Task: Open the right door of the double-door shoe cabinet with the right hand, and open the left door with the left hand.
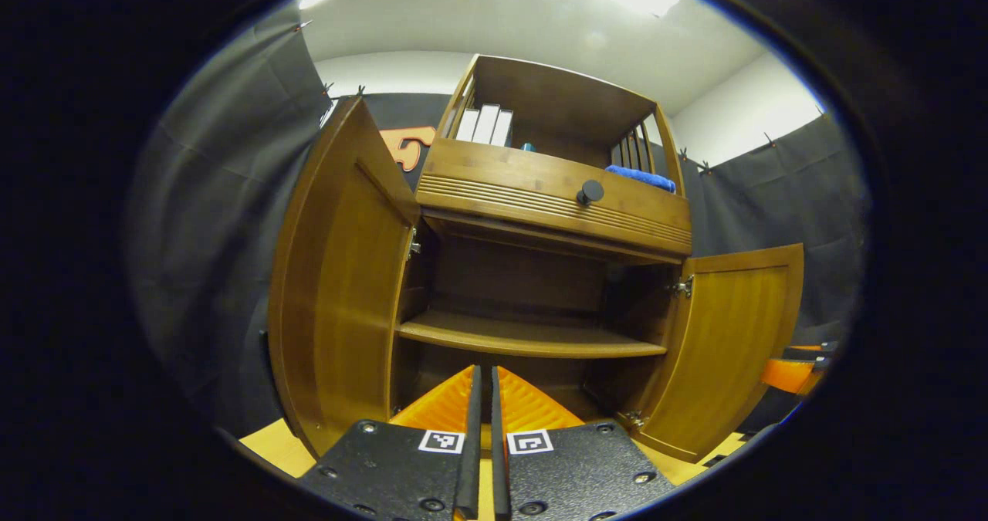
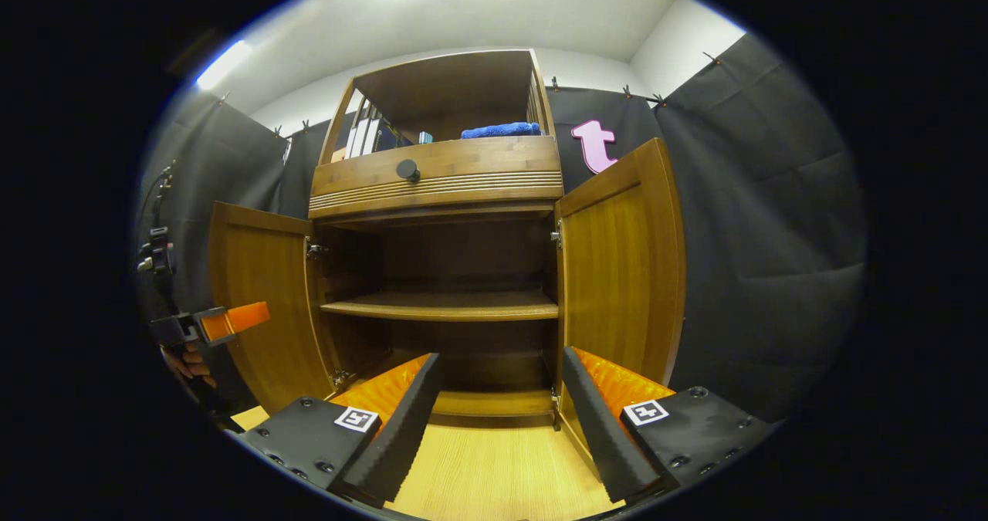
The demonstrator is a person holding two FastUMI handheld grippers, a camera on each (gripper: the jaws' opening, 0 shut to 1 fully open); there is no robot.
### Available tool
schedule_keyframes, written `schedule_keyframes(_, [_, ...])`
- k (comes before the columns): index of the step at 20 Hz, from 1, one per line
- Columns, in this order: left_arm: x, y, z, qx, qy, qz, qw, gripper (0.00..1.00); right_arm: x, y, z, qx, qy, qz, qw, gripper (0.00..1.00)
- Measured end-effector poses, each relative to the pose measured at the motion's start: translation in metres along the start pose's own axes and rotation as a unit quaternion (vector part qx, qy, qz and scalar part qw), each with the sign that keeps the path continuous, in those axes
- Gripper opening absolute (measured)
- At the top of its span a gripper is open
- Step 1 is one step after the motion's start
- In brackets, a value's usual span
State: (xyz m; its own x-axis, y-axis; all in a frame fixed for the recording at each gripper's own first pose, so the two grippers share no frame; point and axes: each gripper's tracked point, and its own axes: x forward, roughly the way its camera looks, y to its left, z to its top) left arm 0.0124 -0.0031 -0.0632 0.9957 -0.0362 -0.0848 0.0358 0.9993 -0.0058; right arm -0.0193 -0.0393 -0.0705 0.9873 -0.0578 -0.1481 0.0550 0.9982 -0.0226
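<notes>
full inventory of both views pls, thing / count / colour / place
shoe cabinet: 1, brown wood, centre
left door: 1, brown, swung open
right door: 1, brown, swung open
inner shelf: 1, brown, bare, behind the doors
drawer knob: 1, black, drawer front
towel: 1, blue, top compartment, right
books: about 3, white, upright, top compartment, left
floor: light wood
left claw: orange and black, shut, empty
right claw: orange and black, open, empty
</notes>
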Motion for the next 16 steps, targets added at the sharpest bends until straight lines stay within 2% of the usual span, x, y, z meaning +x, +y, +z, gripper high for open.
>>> schedule_keyframes(1, [0.001, -0.002, 0.000, 0.007, -0.006, 0.003, 1.000, 0.00, -0.001, 0.000, 0.000, 0.000, -0.001, 0.000, 1.000, 1.00])
schedule_keyframes(2, [0.002, -0.008, -0.002, 0.008, -0.006, -0.002, 1.000, 0.17, -0.003, -0.001, 0.000, 0.002, -0.001, -0.001, 1.000, 1.00])
schedule_keyframes(3, [0.001, -0.012, -0.007, 0.008, -0.004, -0.006, 1.000, 0.21, -0.003, -0.002, -0.001, 0.004, -0.001, -0.003, 1.000, 1.00])
schedule_keyframes(8, [0.005, -0.008, -0.026, -0.014, 0.018, -0.006, 1.000, 0.66, -0.006, -0.007, -0.002, 0.010, -0.001, -0.008, 1.000, 1.00])
schedule_keyframes(12, [0.001, 0.007, -0.029, -0.031, 0.019, 0.015, 0.999, 0.95, -0.006, -0.011, -0.001, 0.009, -0.002, -0.011, 1.000, 1.00])
schedule_keyframes(16, [0.002, 0.021, -0.021, -0.013, 0.001, 0.037, 0.999, 0.98, -0.004, -0.014, -0.003, 0.010, 0.000, -0.012, 1.000, 1.00])
